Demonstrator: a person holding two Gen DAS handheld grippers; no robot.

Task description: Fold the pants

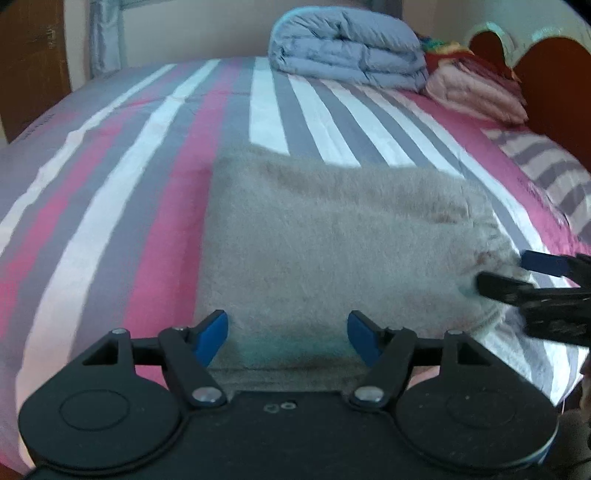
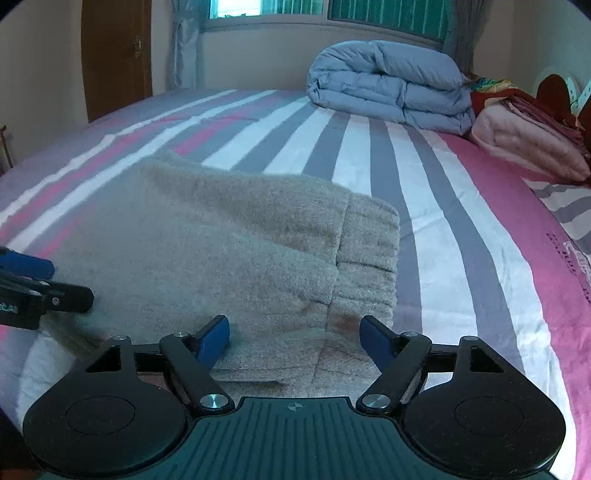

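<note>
The left gripper [image 1: 287, 338] stood with jaws spread over the near edge of the folded grey pants [image 1: 332, 240], pinching nothing. The right gripper [image 2: 294, 341] was likewise spread above the waistband end, pads clear of the cloth. The pants lay flat on the striped bedsheet [image 2: 461, 221]. A folded blue quilt [image 2: 388, 81] sat at the far side, well apart

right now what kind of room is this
Most likely a bedroom: the fuzzy grey pants lie on a striped bed sheet, a folded blue duvet sits at the far side, and a curtained window is behind.
</note>
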